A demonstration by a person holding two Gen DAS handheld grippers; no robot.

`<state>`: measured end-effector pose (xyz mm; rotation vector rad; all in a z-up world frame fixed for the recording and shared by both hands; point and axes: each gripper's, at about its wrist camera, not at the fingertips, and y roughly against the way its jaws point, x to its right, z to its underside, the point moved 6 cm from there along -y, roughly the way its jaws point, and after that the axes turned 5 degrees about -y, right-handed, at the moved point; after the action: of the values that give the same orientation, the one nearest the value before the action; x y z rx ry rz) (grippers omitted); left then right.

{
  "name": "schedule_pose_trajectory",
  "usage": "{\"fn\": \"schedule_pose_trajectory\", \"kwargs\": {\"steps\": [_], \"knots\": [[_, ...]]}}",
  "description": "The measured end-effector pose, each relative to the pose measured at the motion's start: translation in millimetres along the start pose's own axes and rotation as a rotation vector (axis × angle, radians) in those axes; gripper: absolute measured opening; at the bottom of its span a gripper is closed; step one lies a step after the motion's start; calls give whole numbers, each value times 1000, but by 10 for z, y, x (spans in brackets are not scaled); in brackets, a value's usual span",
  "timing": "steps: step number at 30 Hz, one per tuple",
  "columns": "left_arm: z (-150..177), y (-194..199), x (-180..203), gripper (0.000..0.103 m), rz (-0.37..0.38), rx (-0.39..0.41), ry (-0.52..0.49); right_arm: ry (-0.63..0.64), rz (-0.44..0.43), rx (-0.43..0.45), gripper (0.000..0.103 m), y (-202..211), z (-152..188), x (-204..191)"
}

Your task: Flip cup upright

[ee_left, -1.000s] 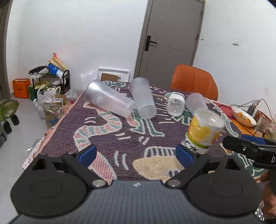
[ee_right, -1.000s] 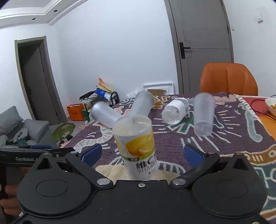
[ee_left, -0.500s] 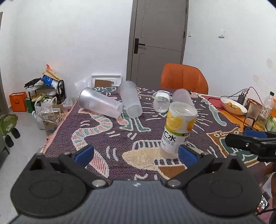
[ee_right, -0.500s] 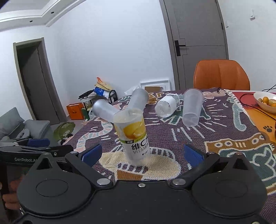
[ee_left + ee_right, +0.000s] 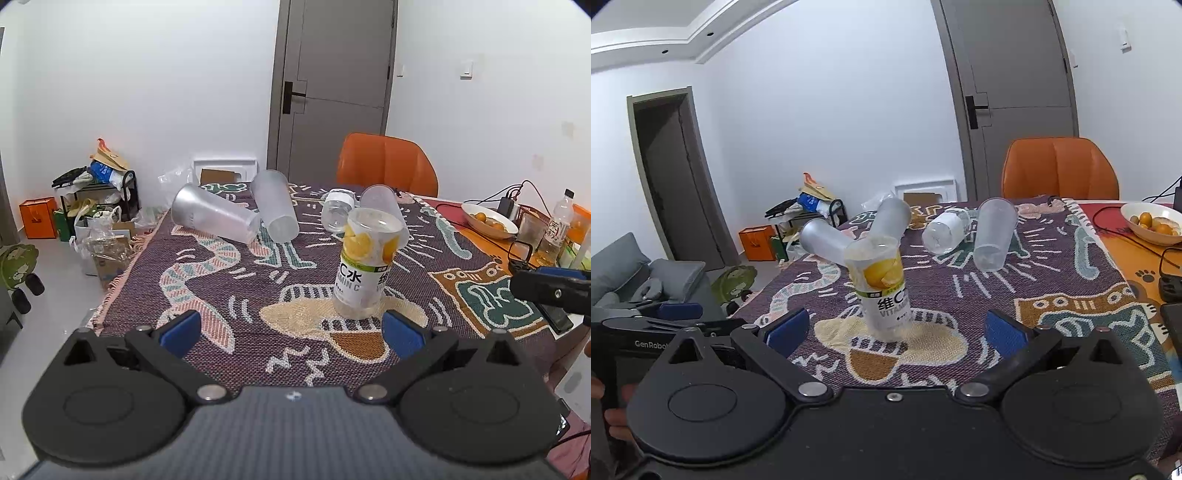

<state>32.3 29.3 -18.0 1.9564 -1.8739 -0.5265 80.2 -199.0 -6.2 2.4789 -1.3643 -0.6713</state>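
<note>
**Lemon cup standing, four more still on their sides**

So at this point the lemon-label cup (image 5: 364, 266) stood mouth-up on the patterned table cover (image 5: 207, 280), leaning a touch, with nobody holding it. My left gripper (image 5: 291, 330) had its jaws spread wide and empty, and the cup sat just ahead of them, off toward the right finger. Same story on the right gripper (image 5: 895, 328): jaws apart, nothing in them, cup (image 5: 881, 288) just ahead and slightly left of centre. Neither was touching it.

My read was that the next one to flip was farther back. The clear cup (image 5: 993, 236) lay on its side with its mouth pointing toward me, long axis running roughly away from the right jaws, so the right hand looked better placed. The two frosted cups (image 5: 236, 218) lay crossed and touching on the left, nearer my left hand. A small jar (image 5: 334, 214) lay on its side between the groups.

From the left camera the clear cup was mostly hidden behind the lemon cup, and I couldn't tell whether jar and clear cup touched.
</note>
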Motion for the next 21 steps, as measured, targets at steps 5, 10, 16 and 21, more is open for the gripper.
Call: {"fn": "schedule_pose_trajectory", "kwargs": {"steps": [5, 10, 16, 21], "knots": [[-34, -6, -45, 103, -5, 4, 19, 18, -8, -19, 103, -39, 49, -54], [-41, -2, -58, 103, -7, 4, 17, 19, -12, -22, 103, -39, 57, -81], [-48, 14, -48, 103, -9, 11, 13, 18, -11, -25, 103, -34, 68, -75], [-37, 16, -24, 103, -8, 8, 3, 9, -4, -28, 103, -40, 72, -52]]}}
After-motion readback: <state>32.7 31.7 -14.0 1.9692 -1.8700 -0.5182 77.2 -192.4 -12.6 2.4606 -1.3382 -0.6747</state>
